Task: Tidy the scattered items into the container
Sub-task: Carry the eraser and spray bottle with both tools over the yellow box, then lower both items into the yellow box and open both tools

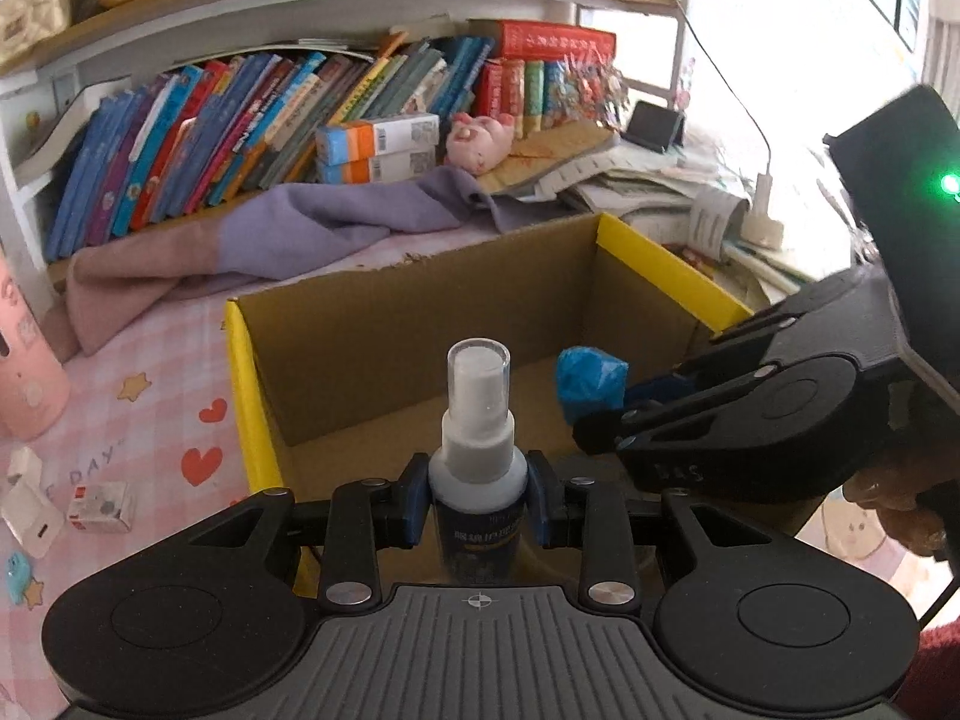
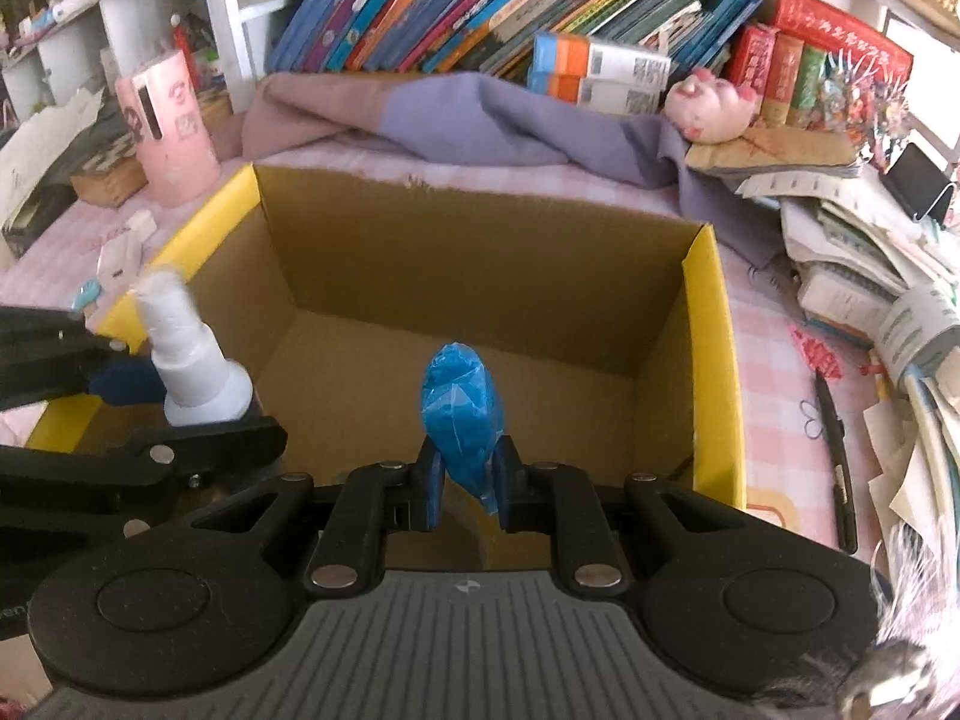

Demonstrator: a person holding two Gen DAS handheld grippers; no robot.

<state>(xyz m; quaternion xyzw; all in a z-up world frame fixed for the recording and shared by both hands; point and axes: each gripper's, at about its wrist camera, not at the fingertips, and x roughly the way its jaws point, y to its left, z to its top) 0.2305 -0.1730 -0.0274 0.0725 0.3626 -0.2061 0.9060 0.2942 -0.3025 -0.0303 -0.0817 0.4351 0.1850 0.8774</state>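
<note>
An open cardboard box [image 1: 420,312] with yellow-edged flaps stands on the pink patterned cloth; its far wall [image 2: 480,258] fills the right wrist view. My left gripper [image 1: 478,504] is shut on a small spray bottle [image 1: 478,420] with a white top and clear cap, held upright over the box's near edge. My right gripper [image 2: 469,483] is shut on a crumpled blue plastic wad [image 2: 461,408] above the box floor. In the left wrist view the right gripper [image 1: 612,414] reaches in from the right with the blue wad [image 1: 588,381]. The bottle [image 2: 192,360] also shows at the left of the right wrist view.
A pink cylinder [image 2: 171,132] stands left of the box. Small white items [image 1: 36,504] and a little carton [image 1: 99,507] lie on the cloth at the left. A purple cloth [image 2: 480,114], a pink plush pig [image 2: 714,105], shelved books and paper stacks [image 2: 852,264] lie behind and to the right.
</note>
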